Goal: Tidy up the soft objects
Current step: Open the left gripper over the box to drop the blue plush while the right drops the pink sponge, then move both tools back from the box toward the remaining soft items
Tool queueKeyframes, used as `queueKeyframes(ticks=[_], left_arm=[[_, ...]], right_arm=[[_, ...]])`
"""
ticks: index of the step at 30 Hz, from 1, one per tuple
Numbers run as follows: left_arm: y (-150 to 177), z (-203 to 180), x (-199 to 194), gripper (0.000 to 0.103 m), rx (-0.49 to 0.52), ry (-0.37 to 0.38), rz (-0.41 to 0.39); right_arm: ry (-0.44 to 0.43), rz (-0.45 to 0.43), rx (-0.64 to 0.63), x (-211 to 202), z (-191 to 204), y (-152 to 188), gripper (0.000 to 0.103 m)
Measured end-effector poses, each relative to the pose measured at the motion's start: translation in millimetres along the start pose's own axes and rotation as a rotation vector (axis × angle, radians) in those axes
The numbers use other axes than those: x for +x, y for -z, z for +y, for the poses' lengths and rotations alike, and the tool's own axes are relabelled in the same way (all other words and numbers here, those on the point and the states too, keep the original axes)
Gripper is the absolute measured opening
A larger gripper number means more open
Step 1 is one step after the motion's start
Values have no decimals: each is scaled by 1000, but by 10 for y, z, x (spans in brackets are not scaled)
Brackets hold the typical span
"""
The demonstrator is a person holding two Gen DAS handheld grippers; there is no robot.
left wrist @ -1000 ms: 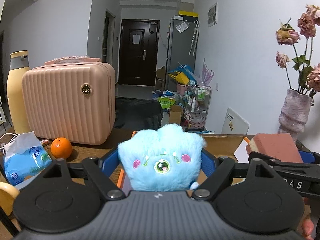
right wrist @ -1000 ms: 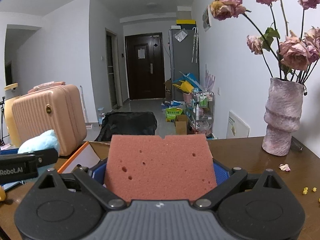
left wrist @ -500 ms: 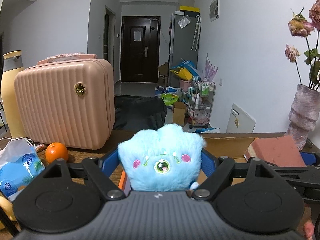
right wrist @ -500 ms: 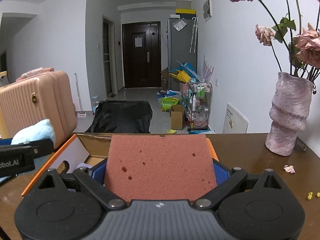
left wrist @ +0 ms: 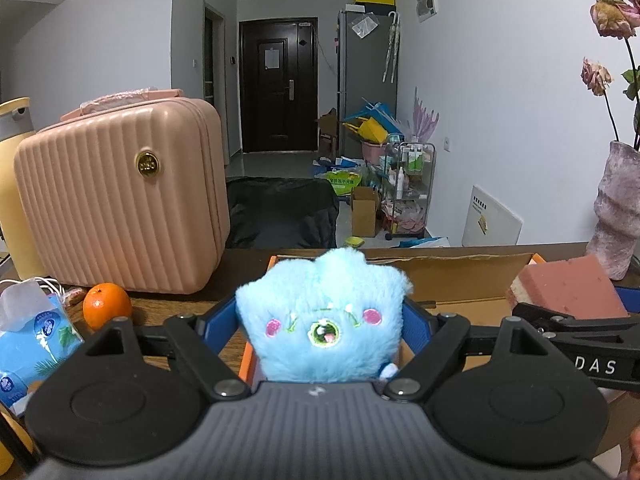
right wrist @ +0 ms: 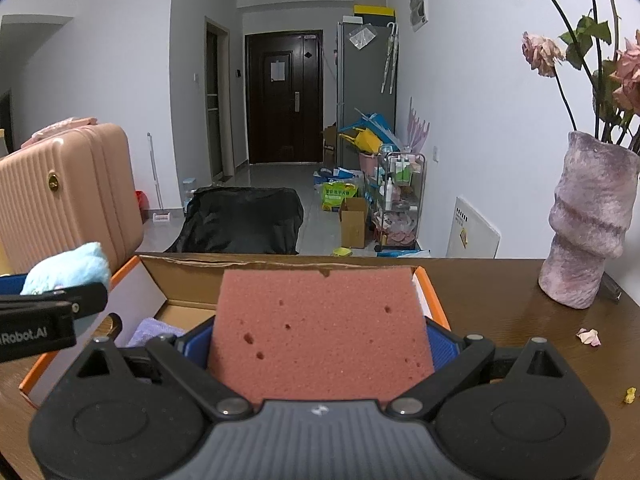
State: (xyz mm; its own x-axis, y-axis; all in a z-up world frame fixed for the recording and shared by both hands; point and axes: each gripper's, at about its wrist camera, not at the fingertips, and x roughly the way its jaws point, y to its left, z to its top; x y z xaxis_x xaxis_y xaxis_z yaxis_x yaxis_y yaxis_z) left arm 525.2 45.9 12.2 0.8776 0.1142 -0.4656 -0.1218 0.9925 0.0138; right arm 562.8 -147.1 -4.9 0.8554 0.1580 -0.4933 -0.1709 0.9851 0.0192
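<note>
left gripper (left wrist: pixel 320 320) clamps fluffy blue plush toy (left wrist: pixel 320 312) | right gripper (right wrist: pixel 320 344) clamps pink porous sponge block (right wrist: pixel 320 328) | both poised for drop into open orange-edged cardboard box (right wrist: pixel 180 276) at 12 o'clock

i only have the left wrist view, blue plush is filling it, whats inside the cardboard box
Observer: In the right wrist view, a folded lilac cloth lies in the cardboard box, at its left side. The rest of the floor is hidden behind the pink sponge.
Operator: is the right one gripping that sponge properly
Observer: Yes, the right gripper has the sponge between both blue pads, and it sticks out well past them.
Operator: anything on the table right of the box
Observer: A petal and yellow crumbs lie on the table, in front of the vase.
</note>
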Motion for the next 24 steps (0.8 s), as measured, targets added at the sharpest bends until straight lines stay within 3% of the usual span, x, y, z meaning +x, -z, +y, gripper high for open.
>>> queueKeyframes(ticks=[6,24], left_arm=[[7,31,-1,103,-21,12,1],[-6,87,33,103,-50,-3,12]], right_arm=[[-9,22,12,49,-42,18,103],[-6,36,13,63,-44,38,103]])
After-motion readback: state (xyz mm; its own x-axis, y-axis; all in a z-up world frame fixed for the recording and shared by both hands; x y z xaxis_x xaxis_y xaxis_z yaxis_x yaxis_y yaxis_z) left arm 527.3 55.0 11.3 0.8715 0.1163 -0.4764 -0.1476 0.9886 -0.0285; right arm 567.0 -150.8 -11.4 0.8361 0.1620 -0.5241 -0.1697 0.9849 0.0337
